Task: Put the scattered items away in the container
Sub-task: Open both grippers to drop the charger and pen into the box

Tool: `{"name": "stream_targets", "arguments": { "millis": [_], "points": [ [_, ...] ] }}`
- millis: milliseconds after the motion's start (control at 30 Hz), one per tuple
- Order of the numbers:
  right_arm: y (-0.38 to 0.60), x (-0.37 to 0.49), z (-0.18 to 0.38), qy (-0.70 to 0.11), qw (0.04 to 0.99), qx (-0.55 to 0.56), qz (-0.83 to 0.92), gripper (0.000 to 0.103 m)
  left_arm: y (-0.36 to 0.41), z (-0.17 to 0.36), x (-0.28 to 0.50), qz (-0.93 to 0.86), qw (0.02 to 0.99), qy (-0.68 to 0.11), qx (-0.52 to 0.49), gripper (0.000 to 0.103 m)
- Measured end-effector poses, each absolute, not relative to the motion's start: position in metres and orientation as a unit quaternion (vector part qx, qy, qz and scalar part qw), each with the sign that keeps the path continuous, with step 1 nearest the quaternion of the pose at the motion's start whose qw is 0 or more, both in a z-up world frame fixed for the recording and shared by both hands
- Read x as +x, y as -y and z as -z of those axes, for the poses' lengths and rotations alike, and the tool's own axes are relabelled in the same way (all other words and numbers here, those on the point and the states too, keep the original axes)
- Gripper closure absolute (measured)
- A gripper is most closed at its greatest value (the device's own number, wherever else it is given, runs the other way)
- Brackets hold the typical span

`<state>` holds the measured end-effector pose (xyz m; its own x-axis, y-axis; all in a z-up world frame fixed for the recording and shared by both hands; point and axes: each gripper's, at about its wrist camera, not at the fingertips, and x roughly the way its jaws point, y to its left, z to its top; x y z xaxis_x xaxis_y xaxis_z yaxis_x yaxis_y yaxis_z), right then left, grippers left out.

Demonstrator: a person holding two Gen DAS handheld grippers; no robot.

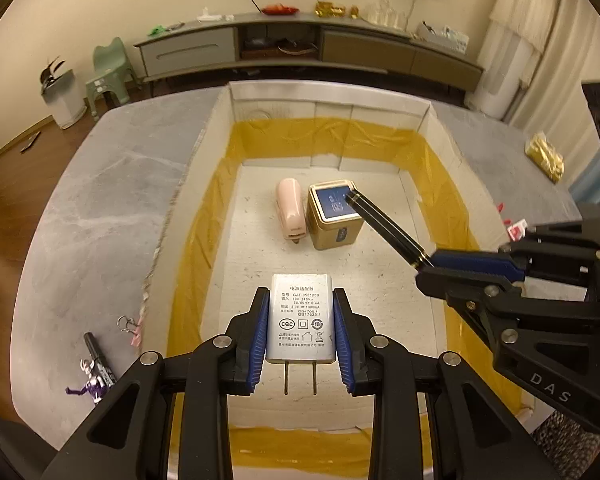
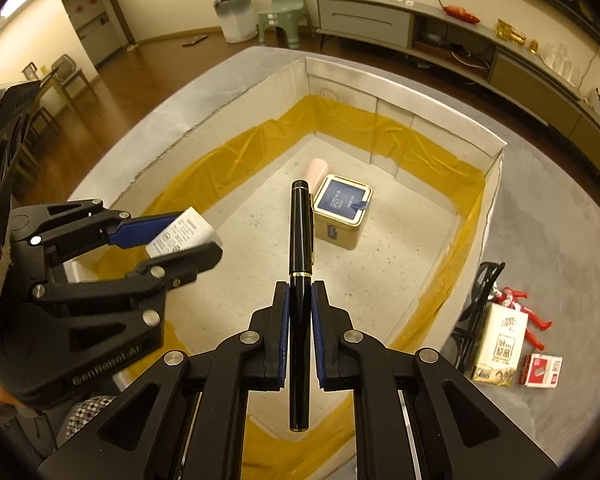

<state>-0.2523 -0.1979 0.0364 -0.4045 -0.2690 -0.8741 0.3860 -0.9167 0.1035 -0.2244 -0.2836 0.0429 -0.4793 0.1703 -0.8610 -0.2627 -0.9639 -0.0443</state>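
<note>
Left wrist view: two things lie in the box (image 1: 440, 128). Left gripper (image 1: 301, 332) squeezes a charger (image 1: 300, 316), right gripper (image 2: 300, 320) squeezes a pen (image 2: 300, 240). Toys wait outside.

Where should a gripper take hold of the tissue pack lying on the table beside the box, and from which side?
Grip the tissue pack across its two long edges at mid-length, coming from above. It lies flat, and the red toy figure and small red box crowd its right side.

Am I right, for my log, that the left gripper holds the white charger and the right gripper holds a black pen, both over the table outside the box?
Not quite: both wrist views show the left gripper with the white charger and the right gripper with the black pen over the box, not outside it.
</note>
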Motion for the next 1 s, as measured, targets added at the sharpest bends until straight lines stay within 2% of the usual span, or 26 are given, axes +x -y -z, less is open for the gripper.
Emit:
{"name": "stream_targets", "arguments": {
  "millis": [33,100,1000],
  "points": [
    [0.198,-0.254,-0.037,-0.058,0.192,0.508,0.838,0.085,0.283,-0.042,-0.225,-0.861,0.12,-0.055,-0.491,0.069],
    [0.197,-0.257,-0.037,-0.06,0.189,0.505,0.84,0.083,0.283,-0.042,-0.222,-0.866,0.112,-0.069,-0.482,0.068],
    [0.193,-0.238,-0.033,-0.059,0.203,0.527,0.823,0.083,0.282,-0.043,-0.19,-0.859,0.137,-0.078,-0.488,0.068]
  ]
}}
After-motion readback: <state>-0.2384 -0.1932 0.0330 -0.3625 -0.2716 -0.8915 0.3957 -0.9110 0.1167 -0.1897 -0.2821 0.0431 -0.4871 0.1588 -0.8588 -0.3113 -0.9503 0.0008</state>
